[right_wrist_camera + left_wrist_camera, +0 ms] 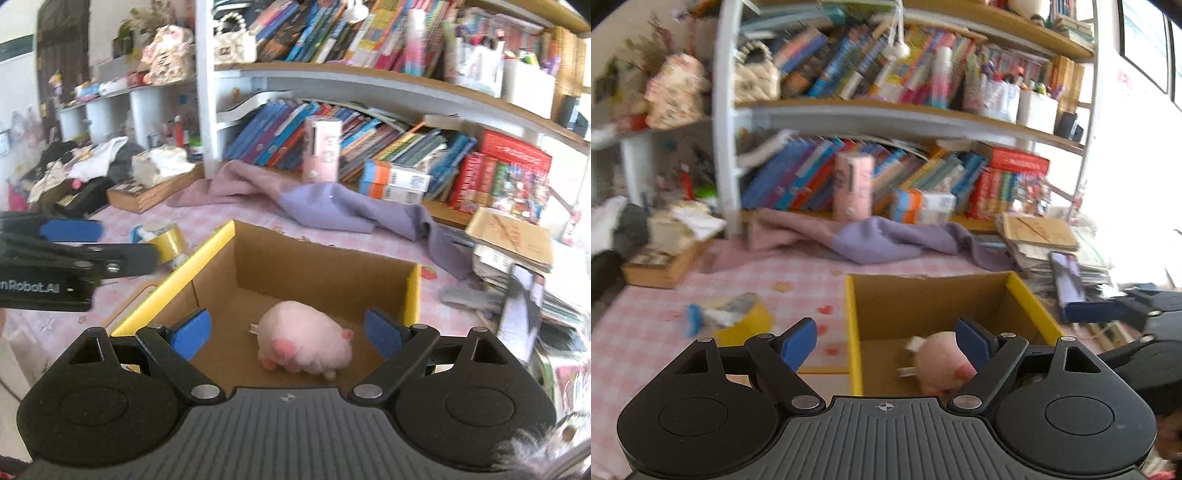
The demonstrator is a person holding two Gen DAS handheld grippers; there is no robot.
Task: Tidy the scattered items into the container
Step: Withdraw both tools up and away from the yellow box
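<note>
Pink plush pig (pixel 304 338) lies on the floor of the yellow-rimmed cardboard box (pixel 413 291).

Both claws gape empty: right gripper (pixel 284 334) over the box, left gripper (pixel 886 341) at its left rim. Next job, likely, the yellow tape roll (pixel 746 319) just beside the box on the pink checked tablecloth (pixel 639 332).

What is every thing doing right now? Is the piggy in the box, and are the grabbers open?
Pink pig plush: lying on the floor of the box, not held.
Cardboard box: open on top.
Yellow tape roll: out on the tablecloth, left of the box.
Left gripper: open, holding nothing.
Right gripper: open, above the box.
Purple cloth: crumpled behind the box.
</note>
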